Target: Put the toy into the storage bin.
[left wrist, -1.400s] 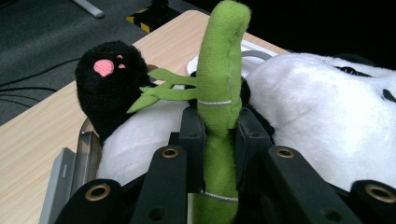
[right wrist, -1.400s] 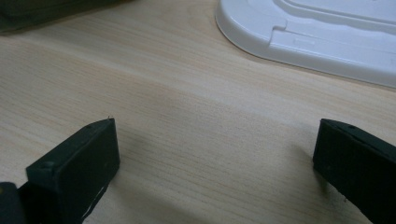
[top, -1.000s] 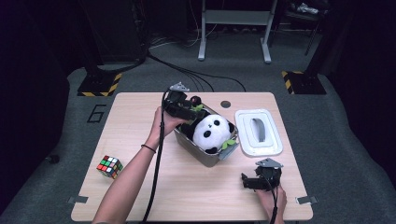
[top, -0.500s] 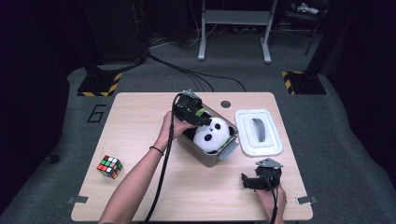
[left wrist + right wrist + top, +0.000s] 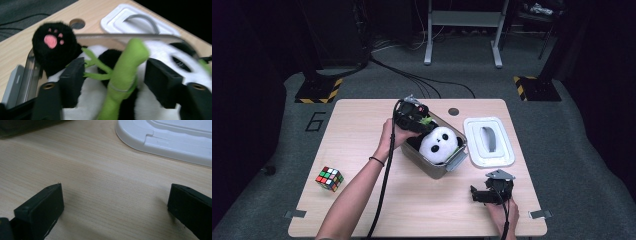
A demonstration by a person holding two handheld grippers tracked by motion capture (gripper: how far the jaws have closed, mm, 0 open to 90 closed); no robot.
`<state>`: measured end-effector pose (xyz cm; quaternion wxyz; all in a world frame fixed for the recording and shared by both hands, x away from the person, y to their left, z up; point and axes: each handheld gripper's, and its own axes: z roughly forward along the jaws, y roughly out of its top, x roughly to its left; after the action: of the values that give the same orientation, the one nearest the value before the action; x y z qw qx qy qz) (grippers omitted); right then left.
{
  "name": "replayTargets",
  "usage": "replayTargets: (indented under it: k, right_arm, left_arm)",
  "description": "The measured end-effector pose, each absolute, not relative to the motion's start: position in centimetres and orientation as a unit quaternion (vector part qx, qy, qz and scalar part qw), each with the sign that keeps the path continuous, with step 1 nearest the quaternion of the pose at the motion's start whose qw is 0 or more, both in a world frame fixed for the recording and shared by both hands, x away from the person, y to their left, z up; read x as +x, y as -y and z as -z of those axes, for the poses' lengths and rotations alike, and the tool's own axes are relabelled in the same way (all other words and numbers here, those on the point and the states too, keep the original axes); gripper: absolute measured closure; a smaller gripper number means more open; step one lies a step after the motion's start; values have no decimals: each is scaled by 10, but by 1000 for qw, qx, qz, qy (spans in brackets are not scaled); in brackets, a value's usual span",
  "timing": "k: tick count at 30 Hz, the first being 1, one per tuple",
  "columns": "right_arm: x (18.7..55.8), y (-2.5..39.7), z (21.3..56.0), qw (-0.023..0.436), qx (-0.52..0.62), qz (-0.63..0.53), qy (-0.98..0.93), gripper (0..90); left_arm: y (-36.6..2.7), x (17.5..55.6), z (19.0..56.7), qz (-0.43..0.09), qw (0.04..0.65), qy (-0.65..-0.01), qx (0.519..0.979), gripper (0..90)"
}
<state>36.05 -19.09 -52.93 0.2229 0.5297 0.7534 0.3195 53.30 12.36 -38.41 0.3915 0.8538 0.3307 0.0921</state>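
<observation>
- Panda plush (image 5: 439,145) lies in the grey bin (image 5: 451,167) at the middle of the desk (image 5: 362,200), its white face turned up and filling most of the bin.
- Left gripper (image 5: 419,120) hangs over the far left corner of the bin, held by the person's left hand (image 5: 393,135), with its cable trailing back along the forearm toward the near edge.
- In the left gripper view its jaws are spread, one to each side of the plush's green bamboo stalk (image 5: 123,75); the stalk stands between them and neither jaw visibly presses on it.
- The same view shows a black paw (image 5: 53,46) with a pink pad raised at the bin's wall, just beyond the left jaw.
- White lid (image 5: 489,142) with a grey handle lies flat on the desk just to the right of the bin.
- Right gripper (image 5: 479,196) rests low on the desk near the right near corner, well apart from the bin, held by the right hand (image 5: 502,210).
- The right gripper view shows its jaws spread wide over bare wood with nothing between them, the lid's edge (image 5: 160,140) beyond.
- Colour cube (image 5: 330,178) sits near the left near part of the desk, well apart from both grippers.
</observation>
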Motion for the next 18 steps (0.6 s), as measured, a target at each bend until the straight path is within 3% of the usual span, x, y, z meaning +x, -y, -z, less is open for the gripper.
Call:
replayTargets:
  k: [5, 11, 13, 18]
  right_arm:
    - [360, 191, 529, 223, 530, -319, -753, 0]
    - [360, 191, 529, 223, 530, -319, -754, 0]
    - [360, 191, 529, 223, 530, -319, -754, 0]
    - [360, 191, 529, 223, 528, -319, -755, 0]
  left_arm:
    - [-121, 534, 390, -106, 371, -345, 856, 502]
    - [-111, 538, 398, -109, 339, -353, 865, 517]
    - [-111, 538, 398, -108, 340, -353, 865, 491]
    - [-121, 530, 381, -98, 395, -353, 843, 298]
